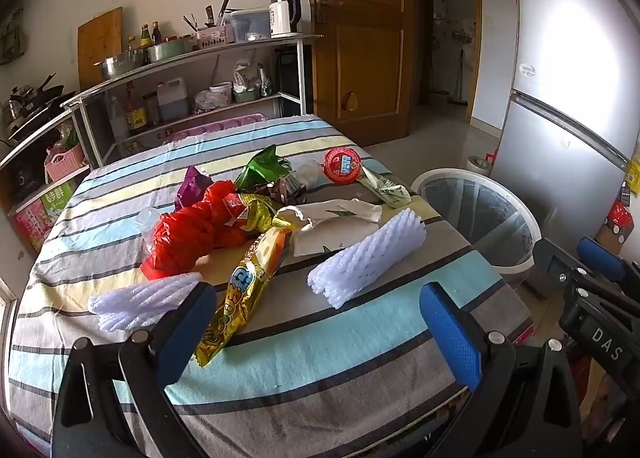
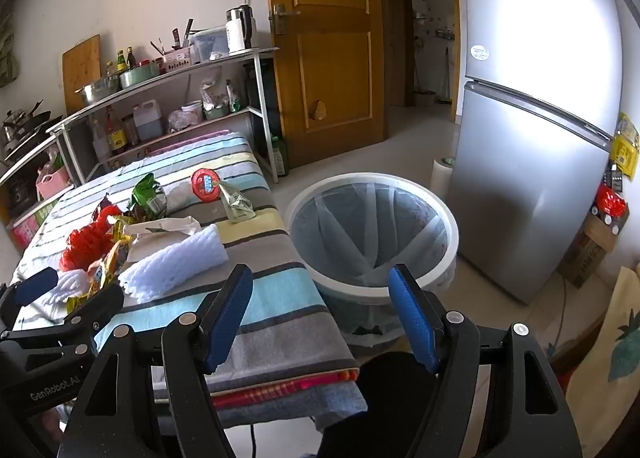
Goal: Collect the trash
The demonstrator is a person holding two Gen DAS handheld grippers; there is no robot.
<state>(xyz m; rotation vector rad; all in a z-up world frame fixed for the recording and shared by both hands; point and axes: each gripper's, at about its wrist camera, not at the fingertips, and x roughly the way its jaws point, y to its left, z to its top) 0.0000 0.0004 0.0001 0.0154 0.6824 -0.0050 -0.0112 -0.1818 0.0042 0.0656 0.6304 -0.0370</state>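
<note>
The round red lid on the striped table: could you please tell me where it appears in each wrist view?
Left wrist view: the round red lid lies right of centre, at the table's far end, beyond the white foam net.
Right wrist view: it sits left of centre, in the upper-middle part of the picture.
Shared landmark: the white trash bin, on the floor to its right in both views.

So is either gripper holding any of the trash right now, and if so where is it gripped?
Nothing is held. The left gripper and the right gripper are both open and empty, above the striped table, short of the wrappers.
</note>
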